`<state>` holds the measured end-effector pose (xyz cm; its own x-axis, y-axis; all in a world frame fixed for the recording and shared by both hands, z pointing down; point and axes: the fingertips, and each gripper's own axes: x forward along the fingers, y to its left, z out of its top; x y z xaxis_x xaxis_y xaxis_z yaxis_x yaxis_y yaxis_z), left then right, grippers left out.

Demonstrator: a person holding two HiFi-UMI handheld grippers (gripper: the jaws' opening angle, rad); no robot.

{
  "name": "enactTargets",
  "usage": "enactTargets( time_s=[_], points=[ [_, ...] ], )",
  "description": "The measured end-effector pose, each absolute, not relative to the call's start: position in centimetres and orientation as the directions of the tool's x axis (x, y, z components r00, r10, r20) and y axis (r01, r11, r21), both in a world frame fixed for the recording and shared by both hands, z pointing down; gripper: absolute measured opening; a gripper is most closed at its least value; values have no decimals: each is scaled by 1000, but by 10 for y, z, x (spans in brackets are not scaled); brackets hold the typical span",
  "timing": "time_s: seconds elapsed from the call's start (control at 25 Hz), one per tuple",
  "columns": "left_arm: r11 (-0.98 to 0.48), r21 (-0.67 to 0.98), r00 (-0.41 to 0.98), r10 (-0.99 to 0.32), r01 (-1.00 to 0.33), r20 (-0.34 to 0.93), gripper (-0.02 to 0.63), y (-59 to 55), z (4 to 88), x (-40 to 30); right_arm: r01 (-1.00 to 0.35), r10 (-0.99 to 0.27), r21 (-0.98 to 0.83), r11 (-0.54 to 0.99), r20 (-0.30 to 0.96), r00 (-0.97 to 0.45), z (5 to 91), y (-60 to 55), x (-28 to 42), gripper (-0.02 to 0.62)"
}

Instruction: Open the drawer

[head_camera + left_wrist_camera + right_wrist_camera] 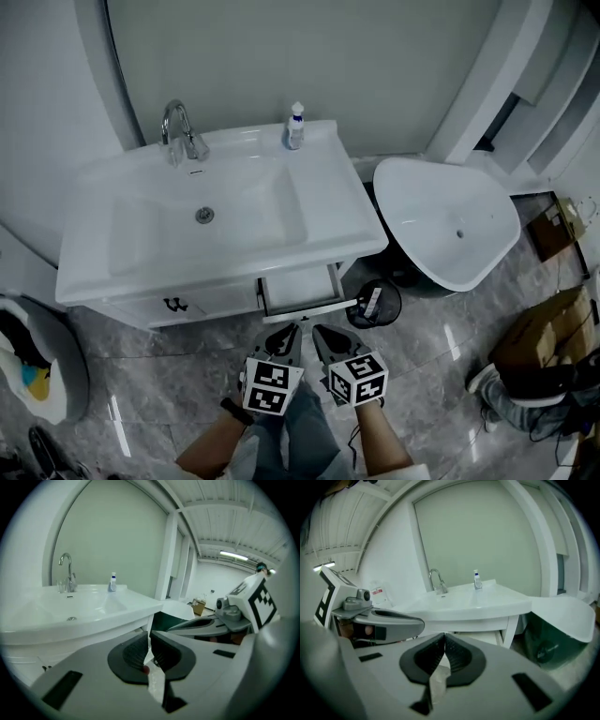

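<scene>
1. left claw (287,341) is narrow: in the left gripper view its dark ribbed pads (133,651) stand a thin slit apart with nothing between them.
2. right claw (327,341) is closed and empty; in the right gripper view its pads (457,654) meet at the tips.
3. both claws sit side by side, near each other, over the grey marbled floor (159,375), held by the person's hands at the bottom of the head view, and point toward the cabinet under the sink.
4. the drawer (300,287) is on the right part of that cabinet, below the worktop's front edge; it stands pulled out and its white inside shows. neither claw touches it; they are just in front of it.
5. the white worktop (328,202) carries the basin, a chrome tap (183,131) at the back, and a small bottle (295,126) at the back right.
6. a dark round bin (375,305) stands just right of the drawer, beside a white rounded fixture (450,225).
</scene>
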<state>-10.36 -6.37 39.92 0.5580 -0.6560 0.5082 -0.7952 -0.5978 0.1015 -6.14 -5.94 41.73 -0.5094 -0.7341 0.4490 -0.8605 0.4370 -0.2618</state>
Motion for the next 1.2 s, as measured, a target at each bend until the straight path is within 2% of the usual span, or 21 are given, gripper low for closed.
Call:
enactTargets(
  time_s=[0.2, 0.48, 0.84, 1.2],
  points=[
    [-606, 102, 587, -691, -789, 422, 28, -49, 333, -109, -840, -757, -250, 481, 365, -542, 347, -50, -68, 12],
    [-607, 78, 590, -721, -791, 364, 17, -22, 260, -104, -788, -753, -282, 547, 246, -611, 275, -19, -76, 11],
    [-621, 112, 625, -732, -776, 272, 17, 6, 188, -74, -754, -737, -262, 603, 179, -651, 206, 5, -43, 11],
    [-634, 54, 629, -749, -772, 207, 17, 22, 149, -66, -713, -711, -246, 656, 116, -694, 169, 19, -32, 9]
  ],
)
